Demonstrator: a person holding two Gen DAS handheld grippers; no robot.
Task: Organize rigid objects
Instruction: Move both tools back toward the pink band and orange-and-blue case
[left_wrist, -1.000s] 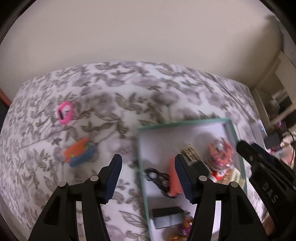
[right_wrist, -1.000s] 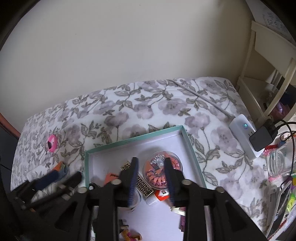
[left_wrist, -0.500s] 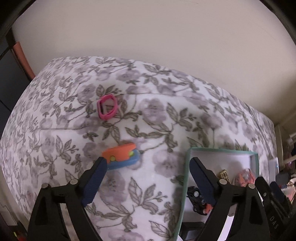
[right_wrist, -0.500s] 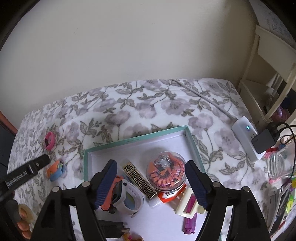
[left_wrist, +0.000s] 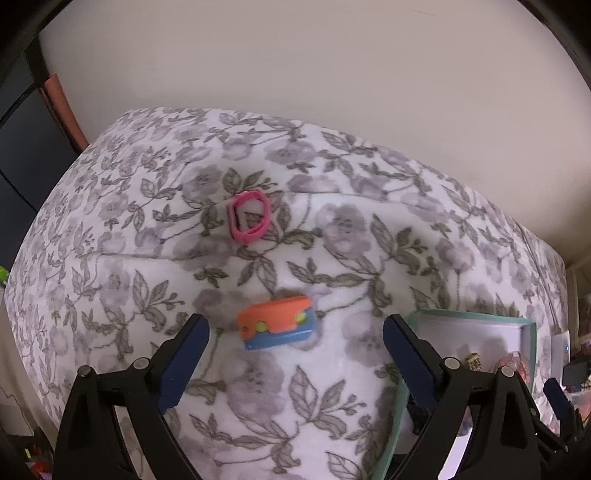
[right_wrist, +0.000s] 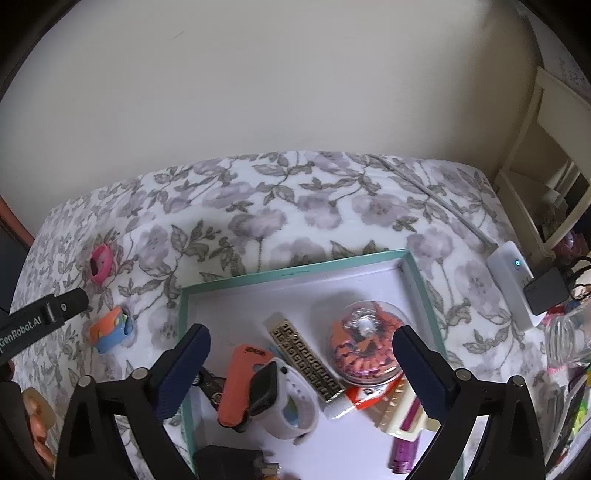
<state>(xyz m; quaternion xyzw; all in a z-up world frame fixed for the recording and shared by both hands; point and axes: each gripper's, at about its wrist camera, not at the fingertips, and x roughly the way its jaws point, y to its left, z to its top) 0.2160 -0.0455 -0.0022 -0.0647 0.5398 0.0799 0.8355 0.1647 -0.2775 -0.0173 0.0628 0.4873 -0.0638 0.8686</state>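
Observation:
An orange-and-blue block (left_wrist: 277, 326) lies on the floral bedspread, just ahead of my open, empty left gripper (left_wrist: 293, 354); it also shows in the right wrist view (right_wrist: 110, 330). A pink ring (left_wrist: 249, 216) lies farther back, also in the right wrist view (right_wrist: 100, 264). A teal-rimmed white tray (right_wrist: 295, 275) holds an orange case (right_wrist: 240, 384), a white smartwatch (right_wrist: 284, 402), a patterned bar (right_wrist: 306, 356), a clear round box (right_wrist: 364, 341) and other small items. My right gripper (right_wrist: 301, 363) hangs open and empty above the tray.
A white power adapter (right_wrist: 511, 280) with a black plug (right_wrist: 546, 290) sits on the bed's right edge, beside a cream shelf (right_wrist: 554, 140). The tray's corner (left_wrist: 528, 326) lies right of the left gripper. A wall runs behind the bed.
My left gripper has swung left off the tray and opened wider, now facing the orange-and-blue block. My right gripper opened wide above the tray, where the orange case and smartwatch now lie.

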